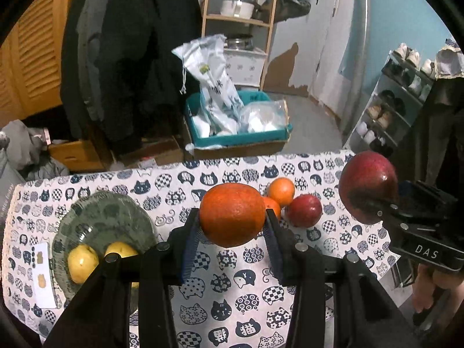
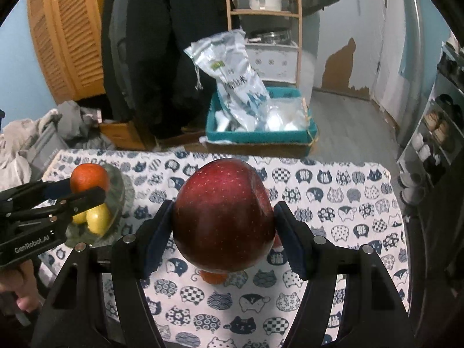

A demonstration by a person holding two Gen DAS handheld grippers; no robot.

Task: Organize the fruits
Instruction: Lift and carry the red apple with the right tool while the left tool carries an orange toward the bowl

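Left gripper [image 1: 232, 226] jaws clamped on round orange [image 1: 232, 214], lifted above cat-print cloth worktop [image 1: 232, 290], right of green glass plate [image 1: 104, 220] holding yellow fruits [image 1: 82, 262]. Right gripper [image 2: 223, 232] jaws clamped on large red apple [image 2: 223, 217], raised further right of plate.

A white cloth [image 1: 232, 290] printed with navy cats is covering the worktop. A deep red apple [image 2: 223, 217] is showing pale speckles, an orange [image 1: 232, 214] is glowing bright, and yellow fruits [image 1: 82, 262] are sitting on a grey-green plate [image 1: 104, 217].

right claw [image 2: 224, 217] gripping red apple [image 2: 223, 214], probably lifted
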